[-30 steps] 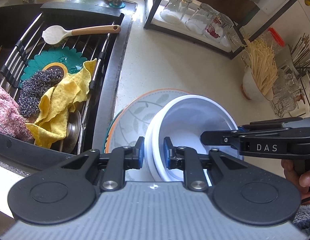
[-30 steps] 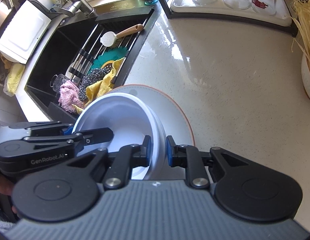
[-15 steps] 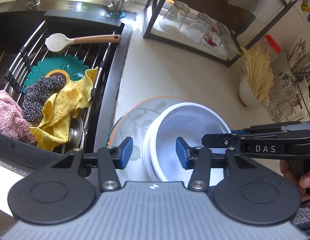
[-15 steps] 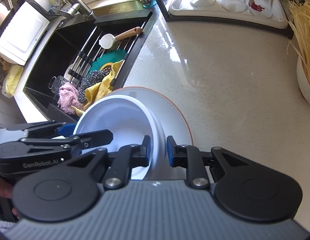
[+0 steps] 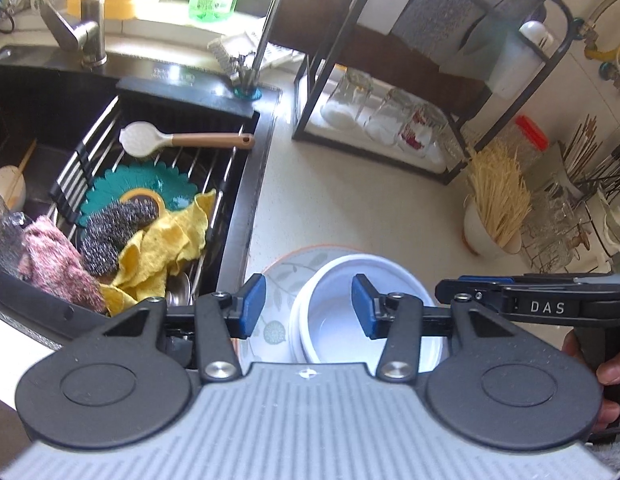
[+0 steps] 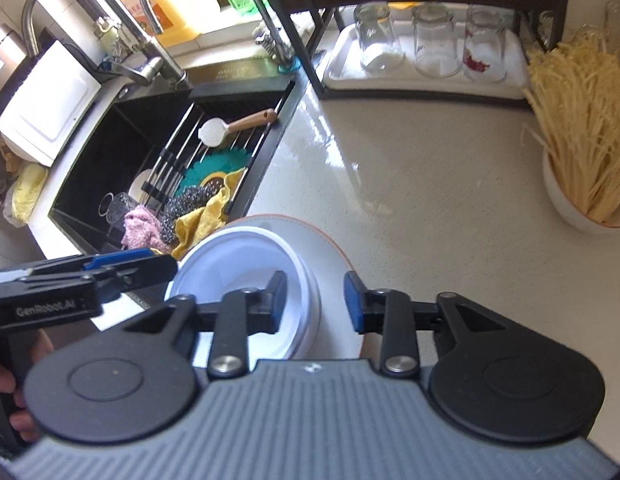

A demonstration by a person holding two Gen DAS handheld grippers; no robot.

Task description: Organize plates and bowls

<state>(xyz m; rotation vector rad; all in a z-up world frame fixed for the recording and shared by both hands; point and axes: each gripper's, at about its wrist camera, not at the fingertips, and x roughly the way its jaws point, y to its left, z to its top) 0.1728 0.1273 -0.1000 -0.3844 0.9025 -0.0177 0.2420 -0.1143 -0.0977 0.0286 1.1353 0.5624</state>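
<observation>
White bowls [image 5: 350,300] sit nested on a leaf-patterned plate [image 5: 285,276], left tongs [image 5: 307,306] and right tongs [image 6: 316,302] both spread, gripping nothing.

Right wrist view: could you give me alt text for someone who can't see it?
Open right tongs straddle the rim of stacked white bowls sitting on a plate on a pale counter. The left tongs reach in beside them, with a cluttered black sink behind.
</observation>
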